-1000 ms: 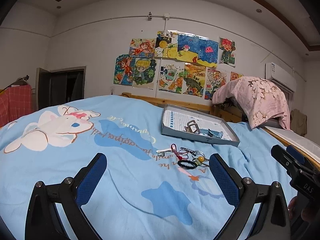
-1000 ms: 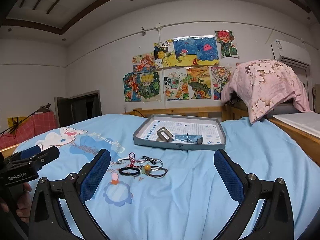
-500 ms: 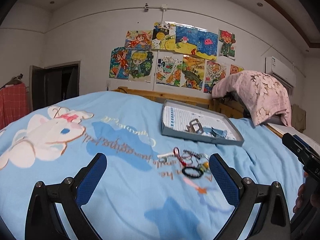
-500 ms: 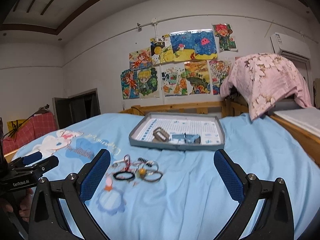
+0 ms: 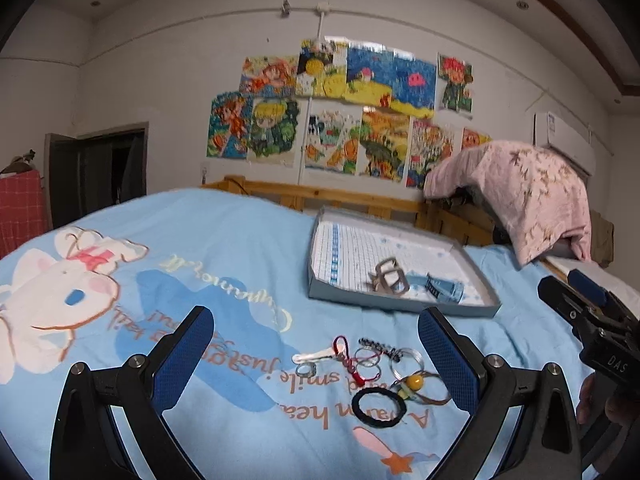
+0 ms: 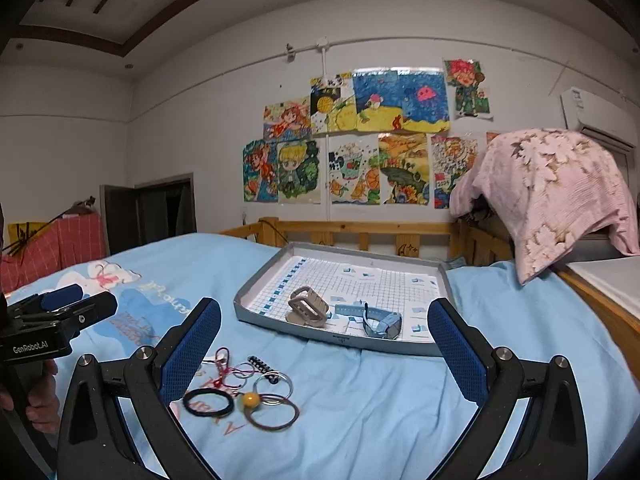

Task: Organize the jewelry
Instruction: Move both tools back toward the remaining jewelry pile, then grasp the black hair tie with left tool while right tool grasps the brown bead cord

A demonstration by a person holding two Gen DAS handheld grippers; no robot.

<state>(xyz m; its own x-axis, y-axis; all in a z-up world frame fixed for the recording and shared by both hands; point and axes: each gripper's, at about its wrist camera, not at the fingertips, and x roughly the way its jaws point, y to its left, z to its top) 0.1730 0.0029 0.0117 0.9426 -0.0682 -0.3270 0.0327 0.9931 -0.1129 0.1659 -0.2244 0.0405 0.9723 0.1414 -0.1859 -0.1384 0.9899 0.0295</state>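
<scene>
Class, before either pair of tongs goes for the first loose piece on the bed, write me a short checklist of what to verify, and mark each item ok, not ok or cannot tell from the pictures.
1. Left tongs open and holding nothing: ok.
2. Right tongs open and holding nothing: ok.
3. Grey tray has bare floor left beside the beige band and blue watch: ok.
4. Black hair tie lies apart from the other pieces: ok.
5. Rings, red cord and yellow bead loop separate from one another: not ok, they overlap.
6. Whether the overlapping pieces are actually knotted: cannot tell.
</scene>
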